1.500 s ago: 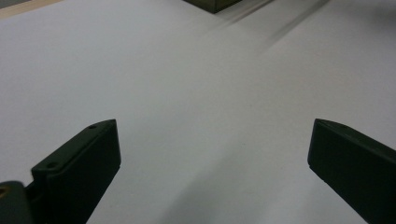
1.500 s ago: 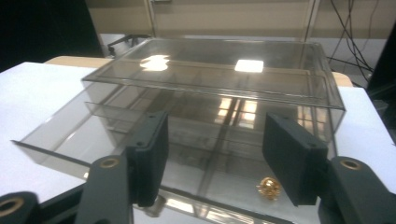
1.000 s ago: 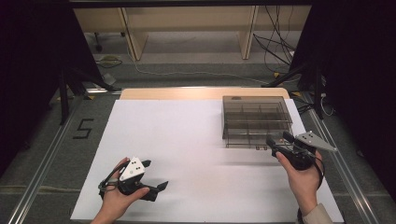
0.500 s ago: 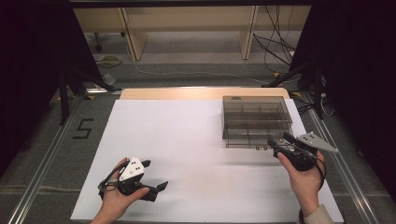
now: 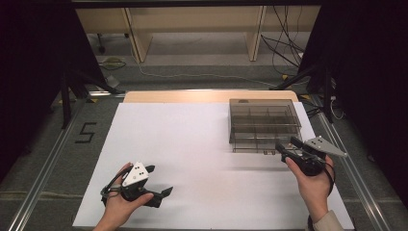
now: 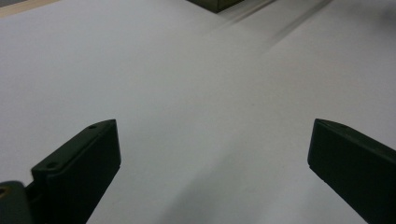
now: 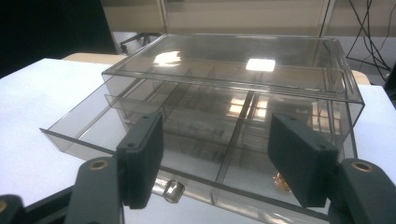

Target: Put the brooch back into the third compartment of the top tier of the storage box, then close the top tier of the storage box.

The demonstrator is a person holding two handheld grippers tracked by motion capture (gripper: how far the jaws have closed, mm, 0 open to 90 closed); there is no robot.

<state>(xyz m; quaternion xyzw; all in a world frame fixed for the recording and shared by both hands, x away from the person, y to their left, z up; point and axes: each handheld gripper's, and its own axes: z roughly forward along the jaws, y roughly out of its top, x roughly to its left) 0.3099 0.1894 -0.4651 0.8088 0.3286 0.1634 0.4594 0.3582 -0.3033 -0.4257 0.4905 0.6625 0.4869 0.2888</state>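
A smoky clear plastic drawer box [image 5: 263,122] stands at the table's right. Its lower drawer [image 7: 93,130] is pulled partly out, with a metal knob [image 7: 170,190] on the front wall. My right gripper [image 5: 287,143] sits at the drawer's front and points into it. In the right gripper view, the right gripper [image 7: 217,119] has its jaws apart over the divided compartments. They have just been closing, and the pads press on nothing. My left gripper [image 5: 160,179] rests low at the front left. Its jaws are wide open [image 6: 210,140] over the bare white surface.
A white sheet [image 5: 192,144] covers the table, with a wooden edge [image 5: 192,95] at the back. Small gold pieces [image 7: 282,182] lie in a front compartment of the drawer. A corner of the box [image 6: 217,3] is far ahead of the left gripper. Cables lie on the floor behind.
Both hands have kept their places. The right gripper's jaws look slightly closer together than before.
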